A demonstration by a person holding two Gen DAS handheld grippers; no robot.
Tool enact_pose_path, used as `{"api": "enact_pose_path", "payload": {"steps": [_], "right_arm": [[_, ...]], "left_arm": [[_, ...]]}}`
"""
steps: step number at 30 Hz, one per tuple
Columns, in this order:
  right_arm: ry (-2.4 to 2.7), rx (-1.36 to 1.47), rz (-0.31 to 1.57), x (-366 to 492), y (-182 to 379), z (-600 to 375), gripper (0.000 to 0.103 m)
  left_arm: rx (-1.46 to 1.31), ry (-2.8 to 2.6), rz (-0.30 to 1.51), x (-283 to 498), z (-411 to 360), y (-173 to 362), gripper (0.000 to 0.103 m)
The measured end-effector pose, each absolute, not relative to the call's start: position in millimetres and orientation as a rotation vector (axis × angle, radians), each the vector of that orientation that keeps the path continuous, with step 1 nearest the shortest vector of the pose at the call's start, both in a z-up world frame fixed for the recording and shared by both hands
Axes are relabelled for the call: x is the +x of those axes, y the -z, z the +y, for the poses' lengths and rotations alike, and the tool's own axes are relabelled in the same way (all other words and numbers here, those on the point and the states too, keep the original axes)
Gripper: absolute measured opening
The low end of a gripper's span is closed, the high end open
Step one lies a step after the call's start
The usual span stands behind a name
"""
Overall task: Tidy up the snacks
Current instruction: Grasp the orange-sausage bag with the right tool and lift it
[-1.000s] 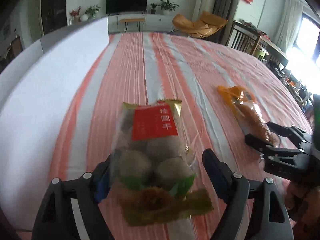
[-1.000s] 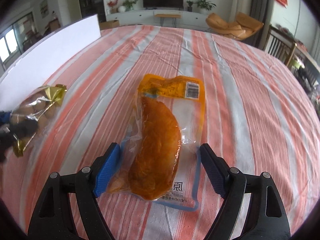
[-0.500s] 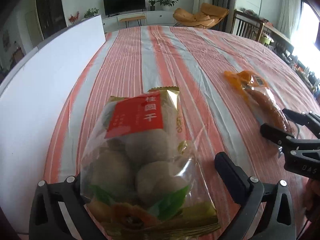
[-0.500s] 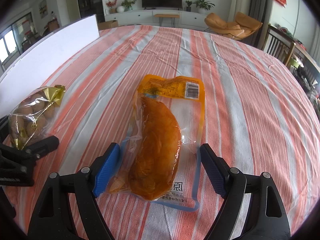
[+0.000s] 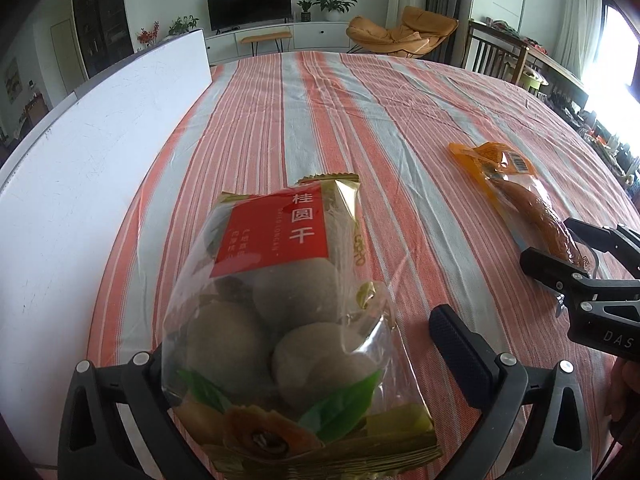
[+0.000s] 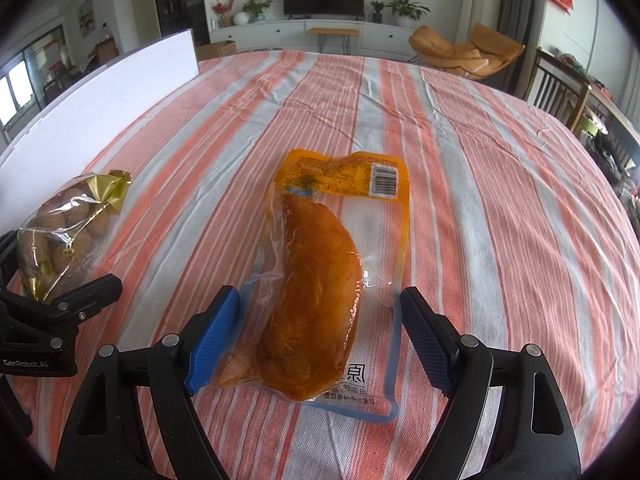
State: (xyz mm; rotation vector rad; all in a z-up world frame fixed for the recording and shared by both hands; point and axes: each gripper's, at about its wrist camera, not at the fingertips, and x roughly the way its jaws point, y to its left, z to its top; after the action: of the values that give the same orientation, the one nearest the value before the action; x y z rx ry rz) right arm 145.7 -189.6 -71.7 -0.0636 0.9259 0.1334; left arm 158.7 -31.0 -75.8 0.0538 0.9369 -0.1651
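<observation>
- Left wrist view: mounted behind the left gripper (image 5: 296,360), angled down and forward across the red-and-grey striped cloth-covered counter (image 5: 400,128), close range.
- Right wrist view: same arrangement behind the right gripper (image 6: 316,328).
- Shared: both views cover the counter, the clear bag of brown round fruit (image 5: 280,312) and the orange vacuum-sealed meat pouch (image 6: 320,280).

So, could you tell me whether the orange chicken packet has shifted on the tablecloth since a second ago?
No. In the right wrist view the orange chicken packet lies across the same stripes of the tablecloth, between the open fingers of the right gripper, exactly as earlier.
</observation>
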Motion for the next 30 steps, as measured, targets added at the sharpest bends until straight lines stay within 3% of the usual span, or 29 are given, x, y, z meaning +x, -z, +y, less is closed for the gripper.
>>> {"api": "enact_pose_path", "payload": {"steps": [14, 23, 24, 25, 26, 28, 30], "right_arm": [[-0.144, -0.054, 0.931, 147, 72, -190, 0.087], [-0.201, 0.121, 1.331, 210, 63, -213, 0.087], [-0.186, 0.1, 1.349, 214, 64, -211, 0.088], [-0.18, 0.047, 1.36, 217, 65, -205, 0.087], [-0.174, -0.006, 1.366, 217, 66, -199, 0.084], [-0.149, -0.077, 1.362, 213, 64, -192, 0.06], [-0.181, 0.028, 1.375, 209, 60, -199, 0.046]], "left_arm": [[0.061, 0.173, 0.941, 159, -32, 76, 0.103], [0.046, 0.272, 1.105, 177, -19, 63, 0.102], [0.041, 0.267, 1.104, 177, -18, 61, 0.09], [0.042, 0.261, 1.105, 177, -18, 61, 0.071], [0.048, 0.254, 1.093, 175, -18, 60, 0.068], [0.037, 0.257, 1.079, 170, -15, 58, 0.064], [0.005, 0.267, 1.066, 163, -11, 55, 0.063]]}}
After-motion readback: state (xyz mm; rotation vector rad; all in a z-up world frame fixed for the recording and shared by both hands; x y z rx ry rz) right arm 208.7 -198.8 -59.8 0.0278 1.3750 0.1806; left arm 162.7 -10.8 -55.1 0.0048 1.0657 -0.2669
